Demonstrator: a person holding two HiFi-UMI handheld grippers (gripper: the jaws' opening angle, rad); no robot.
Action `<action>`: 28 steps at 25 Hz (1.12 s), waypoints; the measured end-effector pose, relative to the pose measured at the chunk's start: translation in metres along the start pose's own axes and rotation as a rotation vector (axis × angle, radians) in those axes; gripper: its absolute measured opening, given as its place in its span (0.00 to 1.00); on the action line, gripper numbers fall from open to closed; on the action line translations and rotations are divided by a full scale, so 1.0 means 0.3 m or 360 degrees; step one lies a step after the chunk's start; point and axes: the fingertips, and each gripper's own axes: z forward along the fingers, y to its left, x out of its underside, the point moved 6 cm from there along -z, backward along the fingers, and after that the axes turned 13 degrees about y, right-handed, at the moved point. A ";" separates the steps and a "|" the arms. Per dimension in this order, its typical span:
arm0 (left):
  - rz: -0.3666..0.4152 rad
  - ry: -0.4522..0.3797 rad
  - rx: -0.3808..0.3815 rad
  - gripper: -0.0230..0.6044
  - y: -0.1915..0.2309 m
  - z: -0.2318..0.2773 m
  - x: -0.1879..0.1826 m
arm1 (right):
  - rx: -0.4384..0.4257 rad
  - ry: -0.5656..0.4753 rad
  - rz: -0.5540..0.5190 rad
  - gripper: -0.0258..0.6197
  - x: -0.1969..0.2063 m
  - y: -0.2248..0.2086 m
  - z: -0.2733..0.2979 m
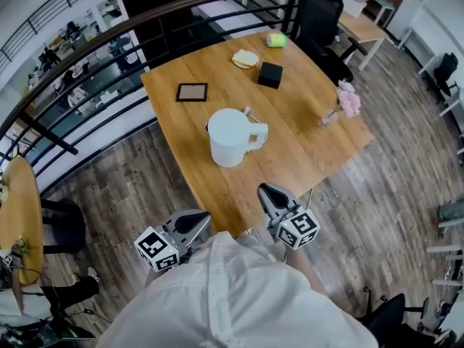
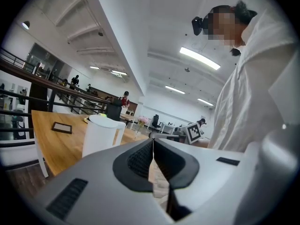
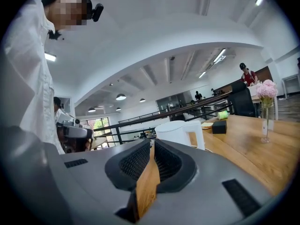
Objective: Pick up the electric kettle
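Wooden table (image 1: 290,143) topped by a white kettle (image 1: 230,138) near its middle.
The kettle is stood upright, handle turned right; by the near edge the left gripper (image 1: 191,221) and right gripper (image 1: 269,193) are held clenched, nothing between their jaws.

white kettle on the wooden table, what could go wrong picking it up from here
Both the right tongs and left tongs are shut and short of the tall white electric kettle; unopened, they could shove it along the wooden table.
Its handle faces the side where the slim glass vase of pink flowers stands near the table edge; a wide right-side swing might topple that.
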 end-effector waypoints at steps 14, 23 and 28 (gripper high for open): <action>-0.0026 -0.0018 -0.0078 0.05 0.068 0.133 -0.084 | 0.0168 0.0105 -0.0024 0.07 -0.028 -0.296 0.119; -0.0125 0.0009 -0.0191 0.05 0.121 0.113 -0.066 | 0.0241 0.0173 -0.0049 0.28 -0.029 -0.410 0.249; -0.0157 0.0018 -0.0257 0.05 0.131 0.088 -0.052 | 0.0356 0.0165 -0.0129 0.33 -0.032 -0.455 0.297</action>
